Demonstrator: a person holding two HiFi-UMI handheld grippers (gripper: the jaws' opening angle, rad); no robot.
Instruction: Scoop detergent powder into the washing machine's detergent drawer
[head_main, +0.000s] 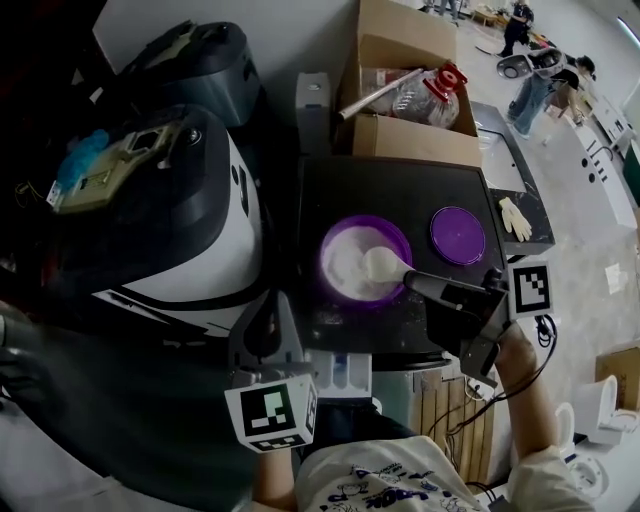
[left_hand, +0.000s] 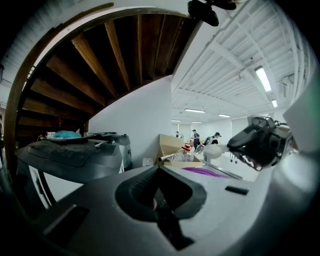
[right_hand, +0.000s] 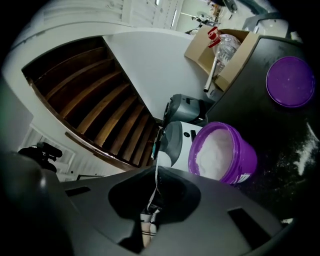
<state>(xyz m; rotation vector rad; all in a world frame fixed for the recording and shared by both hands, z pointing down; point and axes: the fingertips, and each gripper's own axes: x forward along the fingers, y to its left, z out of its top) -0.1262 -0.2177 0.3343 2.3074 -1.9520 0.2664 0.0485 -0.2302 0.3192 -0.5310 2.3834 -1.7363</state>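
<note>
One white scoop (head_main: 381, 264), seemingly loaded, hung just over the powder in the open purple tub (head_main: 325, 262), its handle pinched in the right tongs (head_main: 420, 283). The left tongs (left_hand: 162, 212) were closed, apparently on nothing, near the detergent drawer (head_main: 342, 374). Carrying and tipping the powder into that drawer seemingly remained.

Tub (head_main: 326, 268) mouth: partly filled by the scoop (head_main: 381, 263) held in the right gripper (head_main: 414, 281).
Behind tub: blocked by 1 cardboard box (head_main: 410, 137).
Right of tub: 1 lid (head_main: 458, 235) laid flat, bare top (head_main: 418, 205) left between.
Left of tub: walled by 1 neighbouring machine (head_main: 190, 205).
</note>
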